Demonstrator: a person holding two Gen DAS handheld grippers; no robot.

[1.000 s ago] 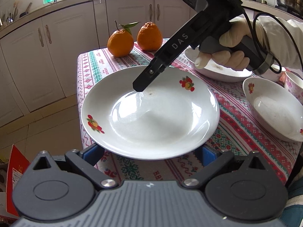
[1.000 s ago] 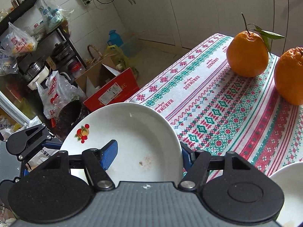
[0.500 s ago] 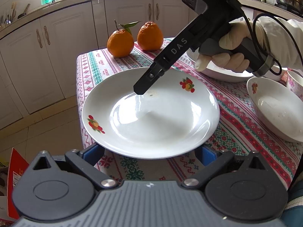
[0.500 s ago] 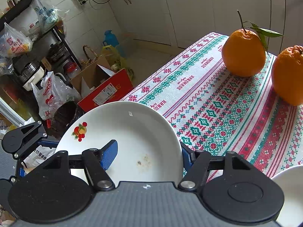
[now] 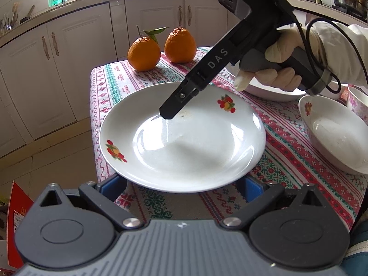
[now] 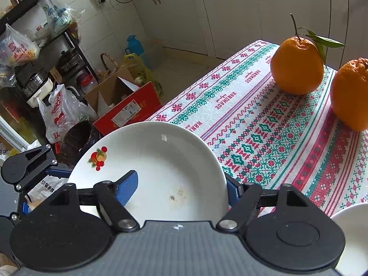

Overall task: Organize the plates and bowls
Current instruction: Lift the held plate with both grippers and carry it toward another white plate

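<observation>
L gripper point(image 5: 182, 185) pads mostly hidden under plate point(image 5: 184, 138) rim, grip can't tell | R gripper point(image 6: 181, 185) right pad behind plate edge | bowl point(image 5: 335, 135) cut off by right edge | 2nd orange point(image 6: 352, 94) cropped, right wrist view | counter items too small to ID

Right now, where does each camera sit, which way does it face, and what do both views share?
Left wrist: on the left gripper at the tablecloth's near edge, facing across the plate toward two oranges and cabinets; shows its fingers, the right gripper, a gloved hand.
Right wrist: on the right gripper, facing over the plate toward floor clutter; its fingers, just opening, straddle the rim; left gripper at left.
Shared: plate, oranges, tablecloth.
</observation>
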